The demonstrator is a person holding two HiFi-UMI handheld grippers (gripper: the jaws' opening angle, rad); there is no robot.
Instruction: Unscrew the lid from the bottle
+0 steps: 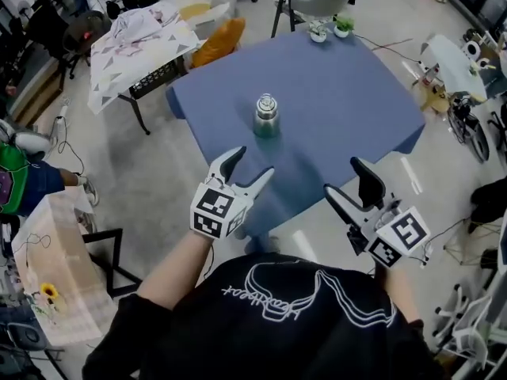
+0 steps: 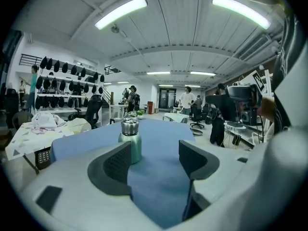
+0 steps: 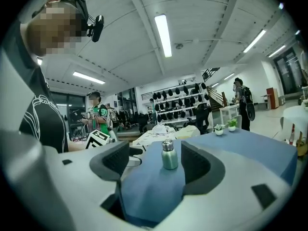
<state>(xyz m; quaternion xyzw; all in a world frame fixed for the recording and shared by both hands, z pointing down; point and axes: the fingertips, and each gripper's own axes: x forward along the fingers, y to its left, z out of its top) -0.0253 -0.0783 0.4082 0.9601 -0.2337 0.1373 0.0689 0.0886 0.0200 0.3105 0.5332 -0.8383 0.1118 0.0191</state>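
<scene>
A small green metal bottle [image 1: 266, 124] with a silver screw lid [image 1: 267, 104] stands upright near the middle of the blue table [image 1: 348, 101]. My left gripper [image 1: 252, 167] hovers over the table's near edge, short of the bottle, jaws wide apart and empty. My right gripper [image 1: 350, 180] hangs at the near right edge, also open with nothing in it. In the left gripper view the bottle [image 2: 130, 139] stands ahead by the left jaw. In the right gripper view the bottle [image 3: 169, 155] is farther off, centred between the jaws.
Two small potted plants [image 1: 330, 28] sit at the table's far edge, with a chair [image 1: 310, 5] behind them. A cloth-covered table [image 1: 136, 42] stands at the far left. People stand around the room in both gripper views.
</scene>
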